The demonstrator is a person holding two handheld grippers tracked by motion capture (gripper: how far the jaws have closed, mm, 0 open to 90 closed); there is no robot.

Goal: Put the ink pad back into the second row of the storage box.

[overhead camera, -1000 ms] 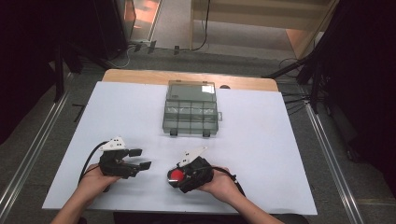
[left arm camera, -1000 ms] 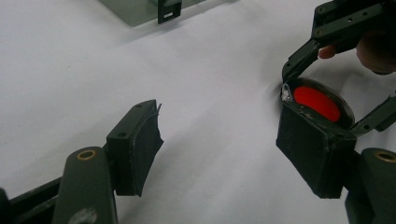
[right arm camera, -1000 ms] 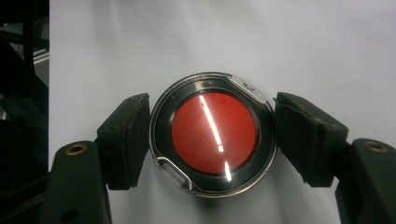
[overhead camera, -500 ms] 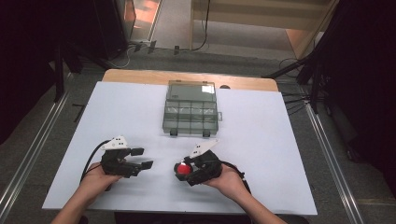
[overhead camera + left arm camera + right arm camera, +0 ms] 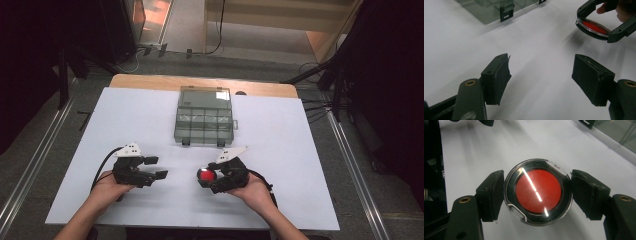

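Red under a clear lid, the round case (image 5: 538,192) sits clamped between the jaws of the right gripper (image 5: 212,181), its flat face turned toward that gripper's camera and its rim pressed by both pads (image 5: 491,193). From above it shows as a red spot held just over the white worktop (image 5: 280,145), near the person's edge and right of centre. The left gripper (image 5: 150,167) hovers beside it with jaws wide and nothing between them; in the left gripper view the case (image 5: 594,27) lies ahead and to the right, seen almost edge-on, well apart from the pads.

The box (image 5: 204,116) stands farther back at the middle of the worktop, a smoky clear organiser with its lid shut and two latches on the near edge. It lies straight beyond the gap between the two hands, its long axis running away from the person. The right hand is the nearer one to carry the case there; the empty left looks free to work the latches first.
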